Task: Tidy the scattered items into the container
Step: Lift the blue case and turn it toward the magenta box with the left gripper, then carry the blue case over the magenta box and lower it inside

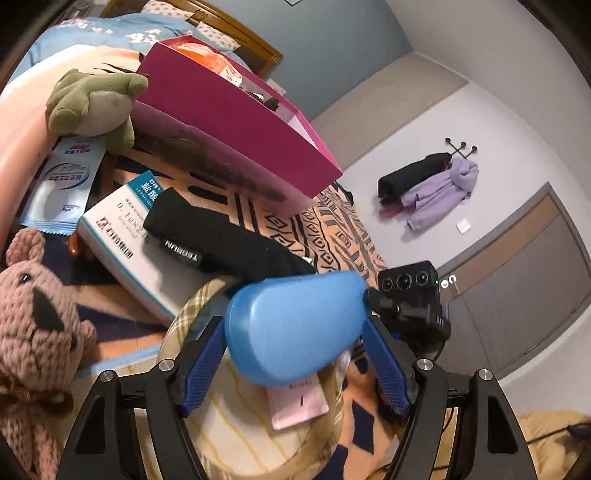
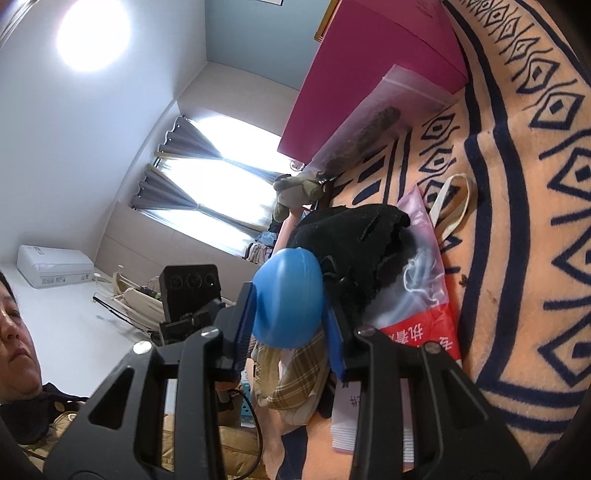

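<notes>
A blue plastic case sits between the blue pads of my left gripper, which looks open around it. My right gripper is shut on the same blue case from its other end; its body shows in the left wrist view. The magenta box, the container, stands open behind on the patterned blanket and also shows in the right wrist view. A black sock, a white medicine box, a plaid pouch, a green plush frog and a brown knitted bear lie around.
A blue-white sachet lies left of the medicine box. A red-and-clear packet lies under the black cloth. A bed with a blue quilt is behind the box. A coat rack stands at the far wall.
</notes>
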`<action>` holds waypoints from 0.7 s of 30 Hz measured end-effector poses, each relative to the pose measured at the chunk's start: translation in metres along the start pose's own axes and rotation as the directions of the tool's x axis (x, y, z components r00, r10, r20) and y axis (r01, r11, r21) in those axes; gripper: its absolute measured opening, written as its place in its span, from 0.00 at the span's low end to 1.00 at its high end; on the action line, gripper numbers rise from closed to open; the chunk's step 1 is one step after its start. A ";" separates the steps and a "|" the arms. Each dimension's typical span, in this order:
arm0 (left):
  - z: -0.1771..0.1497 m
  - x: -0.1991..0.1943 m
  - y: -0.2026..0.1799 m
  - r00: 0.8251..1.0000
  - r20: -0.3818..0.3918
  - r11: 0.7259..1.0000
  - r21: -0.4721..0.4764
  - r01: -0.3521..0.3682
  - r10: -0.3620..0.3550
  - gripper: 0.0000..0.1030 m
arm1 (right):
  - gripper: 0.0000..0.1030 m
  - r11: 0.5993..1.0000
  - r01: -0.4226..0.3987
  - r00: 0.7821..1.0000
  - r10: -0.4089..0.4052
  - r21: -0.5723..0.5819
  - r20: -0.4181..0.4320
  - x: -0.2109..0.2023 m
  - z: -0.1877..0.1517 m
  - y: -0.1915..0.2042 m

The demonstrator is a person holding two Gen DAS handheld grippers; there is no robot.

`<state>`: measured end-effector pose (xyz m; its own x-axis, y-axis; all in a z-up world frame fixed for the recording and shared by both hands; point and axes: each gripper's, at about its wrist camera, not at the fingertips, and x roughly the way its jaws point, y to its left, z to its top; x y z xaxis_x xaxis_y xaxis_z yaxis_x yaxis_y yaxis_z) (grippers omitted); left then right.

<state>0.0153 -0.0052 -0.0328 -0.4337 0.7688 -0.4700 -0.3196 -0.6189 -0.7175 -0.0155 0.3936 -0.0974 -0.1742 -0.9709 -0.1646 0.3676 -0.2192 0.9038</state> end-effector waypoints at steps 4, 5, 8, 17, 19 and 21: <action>-0.001 0.006 -0.005 1.000 -0.002 1.000 0.015 -0.023 0.023 0.73 | 0.37 1.000 0.008 1.000 -0.008 -0.009 0.002 -0.003 -0.001 0.002; -0.001 0.005 -0.005 1.000 0.003 1.000 0.009 -0.019 0.019 0.73 | 0.37 1.000 0.014 1.000 -0.014 -0.013 0.000 -0.003 -0.001 0.003; -0.001 0.004 -0.002 1.000 0.012 1.000 -0.008 -0.026 0.026 0.63 | 0.38 0.999 0.037 0.999 -0.037 -0.035 -0.001 -0.002 -0.001 0.007; -0.001 -0.001 0.002 0.999 0.013 0.999 -0.002 -0.044 0.044 0.55 | 0.39 0.988 0.104 0.994 -0.106 -0.116 -0.012 -0.002 -0.003 0.023; -0.001 -0.005 0.002 0.999 0.012 0.999 0.003 -0.032 0.032 0.55 | 0.39 0.983 0.116 0.993 -0.118 -0.141 -0.011 -0.002 -0.004 0.029; 0.000 -0.007 -0.001 1.000 0.017 1.000 0.009 -0.024 0.024 0.55 | 0.39 0.979 0.124 0.992 -0.126 -0.163 -0.007 -0.003 -0.003 0.035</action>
<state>0.0184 -0.0099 -0.0284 -0.4550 0.7512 -0.4782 -0.3166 -0.6383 -0.7016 0.0010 0.3885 -0.0662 -0.2125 -0.9360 -0.2805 0.4874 -0.3503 0.7998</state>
